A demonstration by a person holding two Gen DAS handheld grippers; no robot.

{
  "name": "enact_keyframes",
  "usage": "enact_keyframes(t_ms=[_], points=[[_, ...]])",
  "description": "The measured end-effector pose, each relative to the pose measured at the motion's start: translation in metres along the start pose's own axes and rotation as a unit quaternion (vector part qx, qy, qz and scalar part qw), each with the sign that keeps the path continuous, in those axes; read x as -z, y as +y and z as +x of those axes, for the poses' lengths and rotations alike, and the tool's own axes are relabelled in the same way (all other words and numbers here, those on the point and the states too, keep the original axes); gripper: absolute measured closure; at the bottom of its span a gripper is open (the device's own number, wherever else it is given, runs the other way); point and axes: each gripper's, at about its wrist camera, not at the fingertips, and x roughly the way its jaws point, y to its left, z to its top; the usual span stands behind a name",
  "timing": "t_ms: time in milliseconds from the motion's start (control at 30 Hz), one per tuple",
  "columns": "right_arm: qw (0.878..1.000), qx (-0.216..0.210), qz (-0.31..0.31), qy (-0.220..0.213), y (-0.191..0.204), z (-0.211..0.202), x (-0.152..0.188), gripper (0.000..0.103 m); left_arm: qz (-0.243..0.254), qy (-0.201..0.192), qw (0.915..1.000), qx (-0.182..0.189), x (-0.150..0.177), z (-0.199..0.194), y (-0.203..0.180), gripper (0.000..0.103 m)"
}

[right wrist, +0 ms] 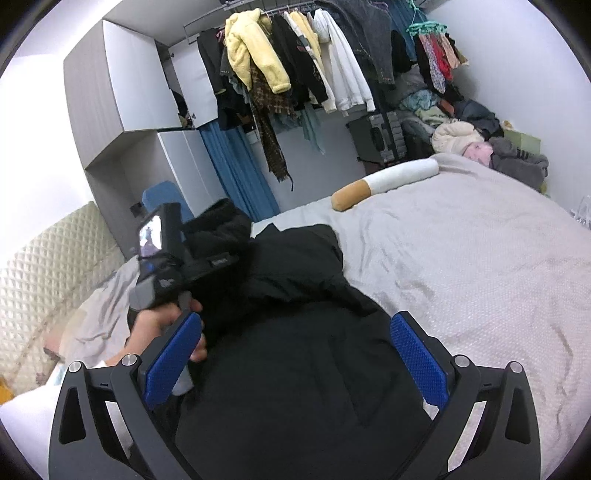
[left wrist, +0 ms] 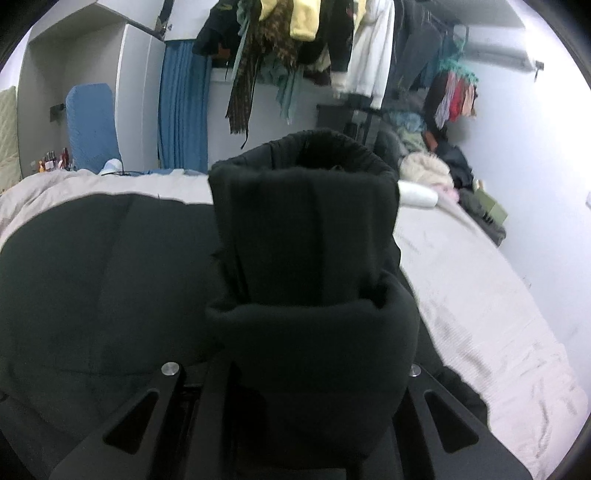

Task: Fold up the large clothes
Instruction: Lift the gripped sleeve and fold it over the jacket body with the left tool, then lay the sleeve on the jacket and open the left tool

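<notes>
My left claw (right wrist: 218, 236) is clenched on the black garment's (right wrist: 303, 369) cuff; right claw (right wrist: 299, 354) released (hovering over it). Bulky fabric could slip free mid-fold. Bed (right wrist: 480, 258) sheet may drag.

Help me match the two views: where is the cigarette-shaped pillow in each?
Left wrist view: right of centre, only the cigarette-shaped pillow's white end shows behind the raised black garment.
Right wrist view: upper centre-right, lying whole on the grey bed.
Shared landmark: the yellow fleece jacket on the rail.

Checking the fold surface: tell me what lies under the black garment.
The black garment lies on the grey bedsheet, bare to its right. The left gripper lifts one bunched part. Whatever lies beneath the spread cloth is covered.
</notes>
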Motion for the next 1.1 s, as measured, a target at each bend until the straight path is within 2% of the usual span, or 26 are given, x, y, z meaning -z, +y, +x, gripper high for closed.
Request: enact_keyframes(t_ms=[200,333,467,567,600,633,700,733,900,967,1033,1100], points=[[1.000,-0.005,0.000,0.003,-0.002,0.004,0.003,0.000,0.019,0.014,0.9996,-0.016,0.008,0.014,-0.009,0.089],[1.000,-0.007,-0.001,0.008,-0.003,0.008,0.005,0.000,0.026,0.015,0.9994,-0.019,0.004,0.003,-0.011,0.088],[1.000,-0.001,-0.014,0.000,0.002,0.003,0.003,0.000,0.054,-0.007,0.9981,-0.030,0.004,-0.026,-0.015,0.086],[1.000,0.001,-0.023,-0.003,0.006,0.001,0.003,0.000,0.052,-0.014,0.9985,-0.015,0.003,-0.048,-0.013,0.077],[1.000,0.000,-0.025,-0.004,0.008,-0.001,0.003,0.000,0.053,-0.017,0.9984,-0.013,0.002,-0.054,-0.012,0.067],[1.000,0.001,-0.027,-0.005,0.009,-0.001,0.002,0.000,0.053,-0.023,0.9982,-0.013,0.002,-0.062,-0.009,0.051],[0.999,0.002,-0.036,-0.007,0.014,-0.005,0.000,0.000,0.052,-0.032,0.9981,-0.010,0.000,-0.078,-0.004,0.032],[0.999,0.000,-0.037,-0.008,0.016,-0.006,-0.001,0.000,0.053,-0.034,0.9980,-0.008,-0.001,-0.085,-0.001,0.026],[0.998,-0.002,-0.058,-0.019,0.038,-0.007,-0.010,0.000,0.045,-0.054,0.9975,-0.003,-0.007,-0.132,0.031,0.019],[0.997,-0.021,-0.067,-0.020,0.049,-0.003,-0.016,0.000,0.023,-0.068,0.9974,-0.008,-0.012,-0.154,0.056,0.012],[0.996,-0.033,-0.078,-0.023,0.058,0.001,-0.023,0.000,0.008,-0.077,0.9969,-0.015,-0.019,-0.170,0.080,0.000],[0.994,-0.037,-0.100,-0.029,0.071,0.012,-0.035,0.000,-0.001,-0.083,0.9961,-0.030,-0.025,-0.183,0.104,0.000]])
